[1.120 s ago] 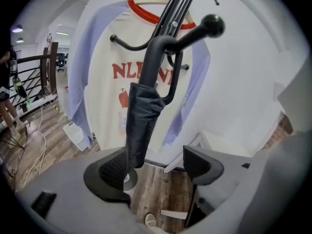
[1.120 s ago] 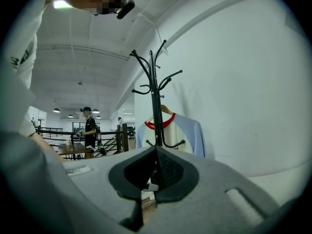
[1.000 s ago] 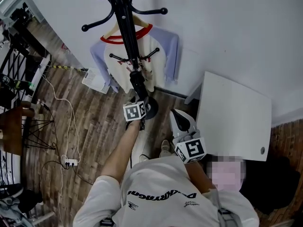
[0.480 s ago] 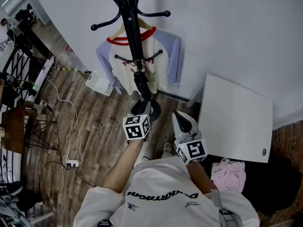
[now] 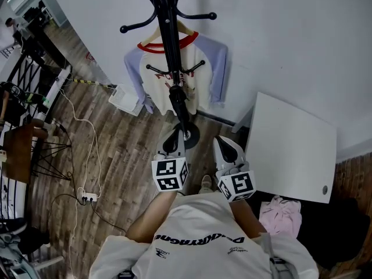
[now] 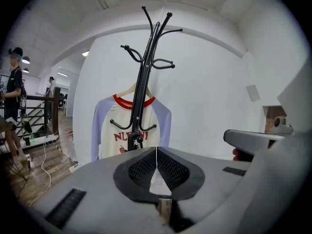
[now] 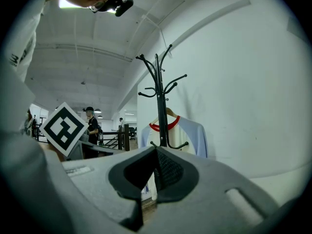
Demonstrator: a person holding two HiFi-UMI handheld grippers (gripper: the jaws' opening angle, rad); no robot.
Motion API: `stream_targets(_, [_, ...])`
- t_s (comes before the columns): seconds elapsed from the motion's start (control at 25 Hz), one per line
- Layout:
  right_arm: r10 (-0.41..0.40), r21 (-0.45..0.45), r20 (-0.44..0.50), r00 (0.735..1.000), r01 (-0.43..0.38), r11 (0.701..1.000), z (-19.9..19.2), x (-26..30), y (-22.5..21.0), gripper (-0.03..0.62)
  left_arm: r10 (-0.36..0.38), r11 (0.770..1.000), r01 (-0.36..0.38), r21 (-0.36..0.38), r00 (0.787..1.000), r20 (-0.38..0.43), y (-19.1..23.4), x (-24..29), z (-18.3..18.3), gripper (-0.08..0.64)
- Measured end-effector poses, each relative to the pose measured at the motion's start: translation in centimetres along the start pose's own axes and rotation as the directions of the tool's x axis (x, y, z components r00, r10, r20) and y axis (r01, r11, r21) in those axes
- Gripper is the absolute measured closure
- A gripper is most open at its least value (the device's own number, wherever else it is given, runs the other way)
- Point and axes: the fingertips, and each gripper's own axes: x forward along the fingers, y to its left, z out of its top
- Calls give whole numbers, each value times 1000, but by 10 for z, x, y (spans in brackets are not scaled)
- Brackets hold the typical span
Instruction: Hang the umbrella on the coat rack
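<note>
White left gripper [image 5: 173,137] back off umbrella [image 5: 178,102], jaws just closed.

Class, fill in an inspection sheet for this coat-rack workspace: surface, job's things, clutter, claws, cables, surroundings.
Surface: wood-plank floor; white table at the right.
Job's things: black coat rack with a shirt on a hanger; dark slim shape along the pole, likely the umbrella; how it hangs cannot be told.
Clutter: pink cloth by the table; white box at the wall.
Claws: left claw has just been closing, now shut, nothing between its jaws; right claw shut, empty.
Cables: white corded power strip on the floor.
Surroundings: white wall; black railing at the left.
</note>
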Motion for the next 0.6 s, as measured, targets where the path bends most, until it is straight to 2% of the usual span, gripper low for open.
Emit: stream_targets(0.6, [9,21,-5,1000,-9,1000,-4,0,-1,592,-19,998,12,61,994,107,-18,-31,15,563])
